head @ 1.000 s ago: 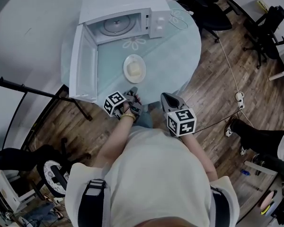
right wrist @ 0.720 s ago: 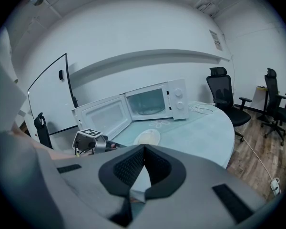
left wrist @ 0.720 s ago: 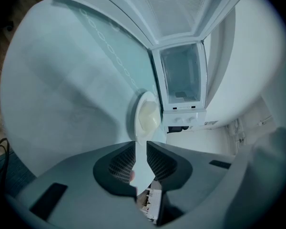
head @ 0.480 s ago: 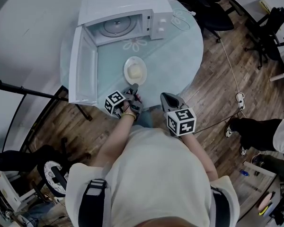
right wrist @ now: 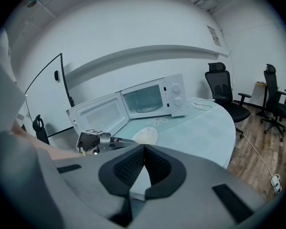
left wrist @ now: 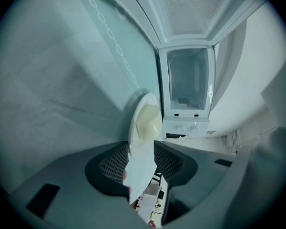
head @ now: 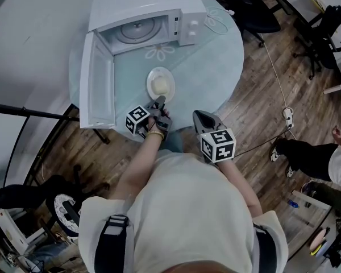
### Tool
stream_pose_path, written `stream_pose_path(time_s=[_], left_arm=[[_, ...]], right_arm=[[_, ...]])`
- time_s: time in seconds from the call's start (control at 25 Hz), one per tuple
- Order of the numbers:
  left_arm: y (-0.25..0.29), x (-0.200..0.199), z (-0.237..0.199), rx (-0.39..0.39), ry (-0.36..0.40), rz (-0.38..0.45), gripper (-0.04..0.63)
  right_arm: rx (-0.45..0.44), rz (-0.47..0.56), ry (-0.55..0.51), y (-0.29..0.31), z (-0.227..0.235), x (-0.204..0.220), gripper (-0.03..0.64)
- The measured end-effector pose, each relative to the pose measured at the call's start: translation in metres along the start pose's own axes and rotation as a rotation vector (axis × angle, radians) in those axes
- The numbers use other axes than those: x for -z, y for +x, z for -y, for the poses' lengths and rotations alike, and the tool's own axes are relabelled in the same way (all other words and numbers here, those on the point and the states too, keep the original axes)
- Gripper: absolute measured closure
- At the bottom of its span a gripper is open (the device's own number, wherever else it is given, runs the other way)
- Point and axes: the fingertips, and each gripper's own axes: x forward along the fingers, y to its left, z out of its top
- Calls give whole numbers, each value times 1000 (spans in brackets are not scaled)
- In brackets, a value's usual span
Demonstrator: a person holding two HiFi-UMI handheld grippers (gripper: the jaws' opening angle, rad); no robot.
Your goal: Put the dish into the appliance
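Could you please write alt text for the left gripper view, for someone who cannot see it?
The jaws of the left gripper, which have just been opening, stand open around the near rim of a white plate holding pale food. Beyond, on the glass table, stands a microwave, door open.

Left gripper at frame centre in the head view, forearm stretched forward, tilted slightly down. Its jaws have just been opening and stand wide apart, with the plate rim between them. Right gripper sits just right of it, jaws together, empty.
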Motion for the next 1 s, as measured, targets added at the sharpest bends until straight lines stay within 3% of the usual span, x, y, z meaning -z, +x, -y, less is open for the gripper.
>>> stream_pose_path(time_s=[0.32, 0.36, 0.44, 0.52, 0.72, 1.0], left_arm=[[1, -1, -6, -62, -18, 16, 449], [1, -1, -8, -78, -21, 17, 460], [0, -1, -15, -114, -26, 18, 542], [0, -1, -17, -127, -26, 15, 552], [-1, -2, -16, -108, -35, 5, 559], [-7, -5, 1, -37, 38, 0, 571]], right_arm=[[0, -10, 10, 2, 1, 3, 611], [-1, -12, 10, 2, 0, 3, 611], [1, -12, 8, 3, 0, 4, 611], [4, -10, 8, 3, 0, 3, 611], [6, -4, 2, 2, 0, 2, 611], [1, -1, -3, 1, -3, 2, 611]])
